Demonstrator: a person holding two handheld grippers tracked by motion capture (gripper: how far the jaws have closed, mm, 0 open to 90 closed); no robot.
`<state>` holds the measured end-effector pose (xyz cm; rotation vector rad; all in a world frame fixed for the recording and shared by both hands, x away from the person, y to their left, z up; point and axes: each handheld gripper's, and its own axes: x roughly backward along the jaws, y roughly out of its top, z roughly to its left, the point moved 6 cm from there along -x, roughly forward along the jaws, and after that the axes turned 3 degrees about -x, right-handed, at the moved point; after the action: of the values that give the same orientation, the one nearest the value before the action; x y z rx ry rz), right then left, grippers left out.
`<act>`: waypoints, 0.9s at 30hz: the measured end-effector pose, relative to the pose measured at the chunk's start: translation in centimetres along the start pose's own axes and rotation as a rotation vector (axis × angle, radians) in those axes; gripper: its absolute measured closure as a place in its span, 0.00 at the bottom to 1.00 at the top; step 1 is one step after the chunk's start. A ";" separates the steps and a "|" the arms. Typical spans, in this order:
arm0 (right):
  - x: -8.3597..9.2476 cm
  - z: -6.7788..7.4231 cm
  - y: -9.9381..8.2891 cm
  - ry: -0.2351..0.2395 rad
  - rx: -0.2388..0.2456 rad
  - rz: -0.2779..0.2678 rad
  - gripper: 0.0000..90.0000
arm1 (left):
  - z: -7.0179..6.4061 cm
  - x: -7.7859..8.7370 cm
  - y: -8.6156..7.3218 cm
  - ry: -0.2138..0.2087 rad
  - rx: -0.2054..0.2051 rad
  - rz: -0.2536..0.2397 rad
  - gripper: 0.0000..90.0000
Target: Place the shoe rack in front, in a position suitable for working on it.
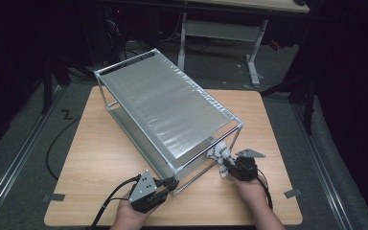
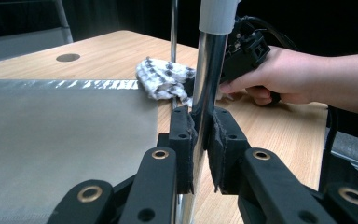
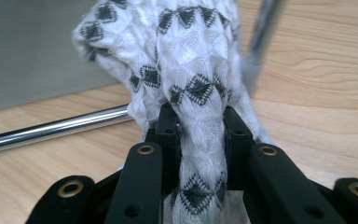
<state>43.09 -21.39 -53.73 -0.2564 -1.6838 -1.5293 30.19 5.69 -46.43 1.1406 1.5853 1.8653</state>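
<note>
A: Two claws, both closed on something. Starting with the left claw (image 2: 200, 135): jaws pinched tight on the chrome post (image 2: 209, 70), one pad flat against each side.

B: Why grip there?

A: Probably to steady the rack (image 1: 167, 105). Looks like a light frame, likely to skid on the table (image 1: 100, 158) under any rubbing. Straight up out of the jaws, the post; off to their left, the grey shelf sheet (image 2: 65, 130); to their right, bare wood.

B: And beyond the post?

A: Just behind it, the cloth (image 2: 163, 77), bunched, with the right hand (image 2: 279, 74) close after.

B: Right claw?

A: Right claw (image 3: 200, 126) clamped on that cloth, with a rolled fold squeezed between the jaws and the rest billowing up ahead of them. Gripped by a bunch rather than an edge, presumably to make a firm pad for wiping.

B: Touching the frame?

A: Hard to say. Close to the low chrome rail (image 3: 51, 128) running off to the left of the jaws, and to a blurred upright (image 3: 261, 37) ahead and to the right. Contact hidden by the folds.

B: From above?

A: Both at the near end of the rack: cloth just ahead of the right claw by one corner leg, left claw on the neighbouring corner.
</note>
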 end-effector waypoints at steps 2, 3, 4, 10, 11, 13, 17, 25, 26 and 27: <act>0.1 0.0 0.0 -0.002 0.012 -0.005 0.85 | 0.0 0.0 0.0 -0.004 -0.004 0.001 0.89; 0.2 0.1 0.0 -0.005 0.018 -0.006 0.85 | 0.1 0.0 0.0 -0.007 -0.006 0.002 0.89; 0.5 0.2 0.1 -0.003 0.031 -0.018 0.86 | 0.1 -0.1 0.0 -0.009 -0.005 0.002 0.89; 2.8 1.0 0.4 0.023 0.041 -0.081 0.86 | 0.0 -0.5 0.2 -0.030 -0.009 -0.001 0.89; 3.1 1.2 0.3 0.024 0.046 -0.086 0.86 | 0.0 -0.7 0.2 -0.035 -0.009 -0.003 0.89; 3.7 1.4 0.0 0.028 0.050 -0.095 0.86 | -0.1 -1.0 0.3 -0.045 -0.014 -0.004 0.89; 5.5 1.9 -0.8 0.028 0.048 -0.122 0.85 | -0.3 -1.7 0.5 -0.057 -0.016 0.000 0.89; 9.8 1.3 -1.0 -0.022 0.016 -0.232 0.85 | -0.5 -2.2 0.8 -0.058 -0.009 0.004 0.89; 10.1 1.1 -0.9 -0.028 0.012 -0.241 0.85 | -0.5 -2.2 0.8 -0.056 -0.009 0.006 0.89; 10.6 0.9 -0.8 -0.036 0.006 -0.259 0.85 | -0.5 -2.2 0.8 -0.055 -0.008 0.008 0.89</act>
<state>35.48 -24.62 -47.04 -0.0638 -1.8045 -1.7164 31.15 3.56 -46.35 1.1859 1.5447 1.8279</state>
